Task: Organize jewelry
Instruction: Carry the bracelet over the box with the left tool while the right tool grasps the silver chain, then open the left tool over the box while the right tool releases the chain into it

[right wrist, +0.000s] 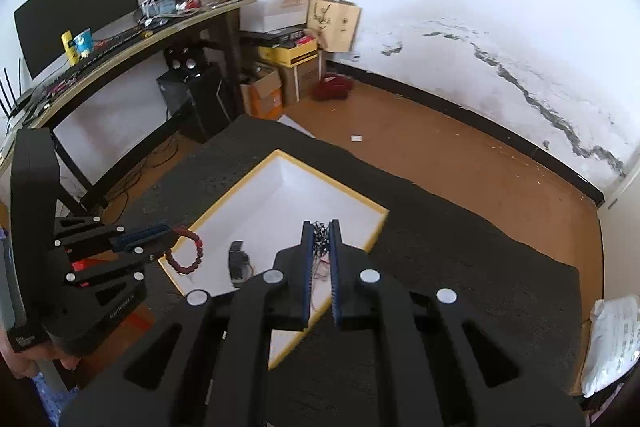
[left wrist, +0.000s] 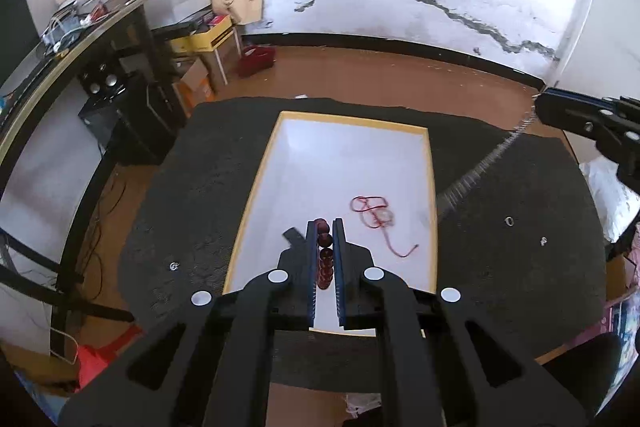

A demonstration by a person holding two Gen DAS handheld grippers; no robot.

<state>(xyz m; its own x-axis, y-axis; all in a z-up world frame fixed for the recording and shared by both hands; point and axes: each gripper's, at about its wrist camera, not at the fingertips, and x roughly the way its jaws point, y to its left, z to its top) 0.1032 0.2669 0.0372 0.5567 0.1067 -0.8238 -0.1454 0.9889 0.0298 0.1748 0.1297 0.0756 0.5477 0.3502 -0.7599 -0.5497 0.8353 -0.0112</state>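
A white box with a yellow rim (left wrist: 256, 187) (right wrist: 372, 239) lies on a black mat. My left gripper (left wrist: 324, 227) is shut on a dark red bead bracelet (left wrist: 324, 255) over the box's near end; from the right wrist view the left gripper (right wrist: 172, 233) holds the bracelet (right wrist: 188, 253) hanging at the box edge. My right gripper (right wrist: 321, 227) is shut on a silver chain (right wrist: 320, 239); in the left wrist view the right gripper (left wrist: 538, 111) holds the chain (left wrist: 480, 167) stretched down to the mat. A red cord necklace (left wrist: 374, 217) lies inside the box.
Small silver rings lie on the mat (left wrist: 509, 221) (left wrist: 543, 241) (left wrist: 173, 266). A dark object (right wrist: 239, 261) sits in the box. A desk with a monitor (right wrist: 76, 7) and boxes stands at the left. A white bag (right wrist: 612, 339) lies at the mat's right edge.
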